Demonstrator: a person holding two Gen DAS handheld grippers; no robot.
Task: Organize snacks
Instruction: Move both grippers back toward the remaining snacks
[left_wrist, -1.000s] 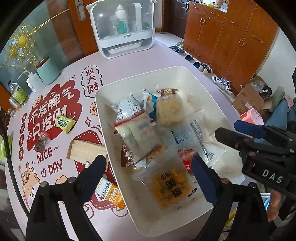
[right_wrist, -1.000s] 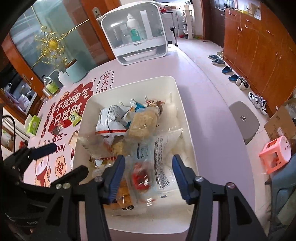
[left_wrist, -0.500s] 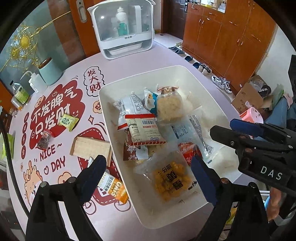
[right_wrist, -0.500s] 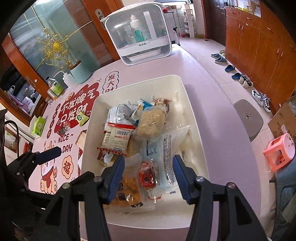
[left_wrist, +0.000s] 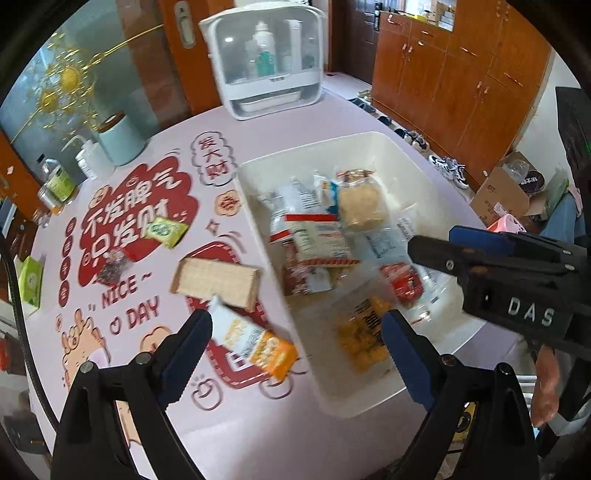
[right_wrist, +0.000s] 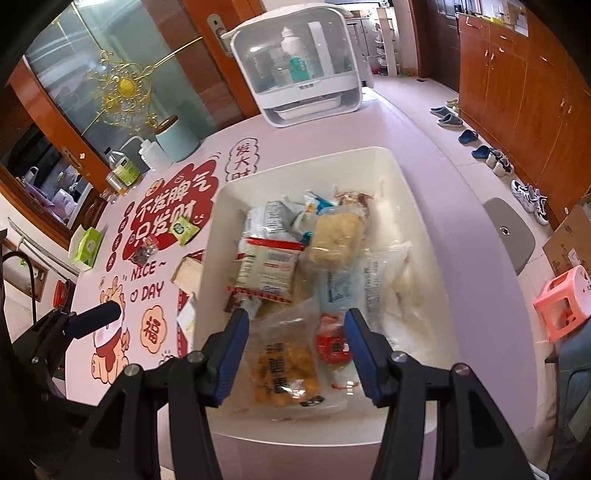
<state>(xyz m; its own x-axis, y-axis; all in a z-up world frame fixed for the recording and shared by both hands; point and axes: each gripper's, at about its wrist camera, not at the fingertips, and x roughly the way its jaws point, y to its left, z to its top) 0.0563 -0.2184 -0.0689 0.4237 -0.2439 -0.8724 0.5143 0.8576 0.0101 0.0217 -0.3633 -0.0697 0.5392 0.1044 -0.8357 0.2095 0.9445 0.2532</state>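
Red-edged packet now dropped in bin, beyond empty parted right claw, left claw wide apart.

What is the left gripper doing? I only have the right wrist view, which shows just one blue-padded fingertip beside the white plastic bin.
Observer: In the left wrist view, the left gripper is wide open, with nothing between its pads.
Operator: Does the white plastic bin hide any snacks from me?
Observer: Yes. An orange-and-white foil packet lies flat on the printed tablecloth, just outside the bin's left wall.
Operator: And the beige pack I can only see a corner of?
Observer: It is a rectangular beige wafer pack. All of it is visible, lying flat on the cloth just beyond the orange packet.
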